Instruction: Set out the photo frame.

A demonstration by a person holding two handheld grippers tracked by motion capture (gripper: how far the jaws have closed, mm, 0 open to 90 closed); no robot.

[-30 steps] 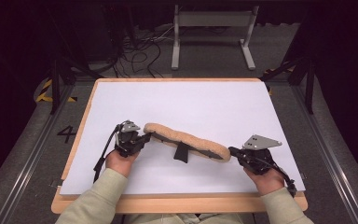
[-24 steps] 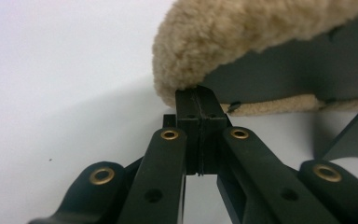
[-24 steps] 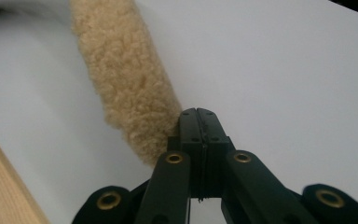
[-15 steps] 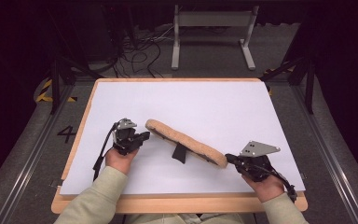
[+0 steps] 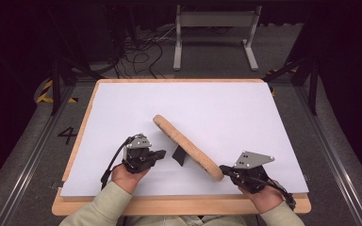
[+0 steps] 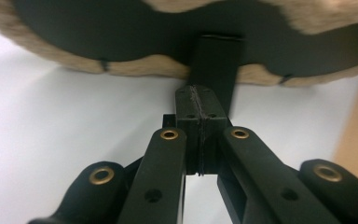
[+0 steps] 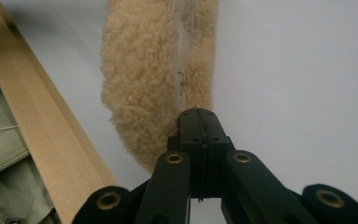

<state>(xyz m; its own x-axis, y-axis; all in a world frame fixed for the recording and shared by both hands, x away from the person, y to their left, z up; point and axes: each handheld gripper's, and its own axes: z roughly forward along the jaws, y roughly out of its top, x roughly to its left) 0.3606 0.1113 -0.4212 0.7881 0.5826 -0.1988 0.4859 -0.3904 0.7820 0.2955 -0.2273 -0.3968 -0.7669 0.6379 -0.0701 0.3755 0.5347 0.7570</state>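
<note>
Lying diagonally across the white desk (image 5: 122, 108), the fleecy pad (image 5: 188, 146) had its near end touching the right gripper (image 5: 226, 171), whose jaws were pressed together on nothing. The left gripper (image 5: 162, 153), likewise pressed together, pointed at the pad's black strap (image 5: 179, 155). Nudged by the right gripper, the pad could skid toward the desk's wooden front edge (image 5: 179, 203). Open room lay beyond and left.

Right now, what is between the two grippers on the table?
In the high view, a long fluffy tan pad with a black strap lies between the left gripper and the right gripper.
</note>
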